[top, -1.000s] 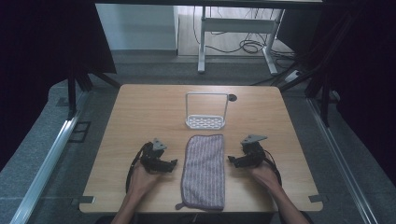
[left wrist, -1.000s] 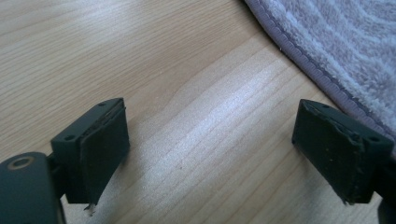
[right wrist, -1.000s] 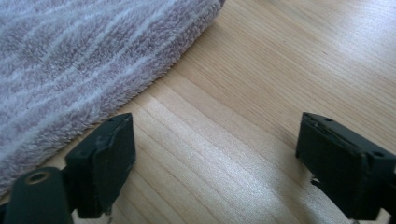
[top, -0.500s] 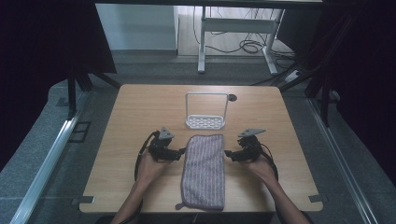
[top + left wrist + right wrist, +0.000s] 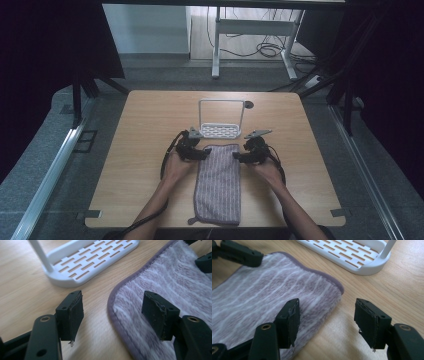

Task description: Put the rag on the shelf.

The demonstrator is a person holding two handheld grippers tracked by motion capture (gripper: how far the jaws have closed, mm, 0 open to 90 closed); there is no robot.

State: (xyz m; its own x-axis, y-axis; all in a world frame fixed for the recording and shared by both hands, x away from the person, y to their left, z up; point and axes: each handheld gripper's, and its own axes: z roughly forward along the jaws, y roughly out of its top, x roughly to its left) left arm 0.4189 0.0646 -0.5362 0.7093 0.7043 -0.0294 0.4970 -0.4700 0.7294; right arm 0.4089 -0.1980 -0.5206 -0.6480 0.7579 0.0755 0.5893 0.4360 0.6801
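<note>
A purple striped towel [image 5: 217, 185] lies folded lengthwise on the wooden table [image 5: 150, 115]. Just past its far end stands a white slatted rack [image 5: 220, 131] with an upright frame. My left gripper [image 5: 205, 153] is at the towel's far left corner. In the left gripper view the towel [image 5: 170, 277] has its edge between the open jaws of the left gripper [image 5: 115, 312], which have just been closing. My right gripper [image 5: 236, 157] is at the far right corner. There the right gripper [image 5: 329, 320] straddles the towel [image 5: 262, 295], its jaws open and also just closing, pads clear of the cloth.
The rack [image 5: 95, 262] [image 5: 352, 255] sits a short way beyond both grippers. A dark cable hole [image 5: 248, 105] marks the table behind it. Bare wood stretches to either side of the towel. Beyond the far edge are grey floor, a desk frame [image 5: 216, 50] and cables.
Both hands have moved away from the person along the towel's sides to its far corners and turned inward. Both pairs of jaws stand narrower than before.
</note>
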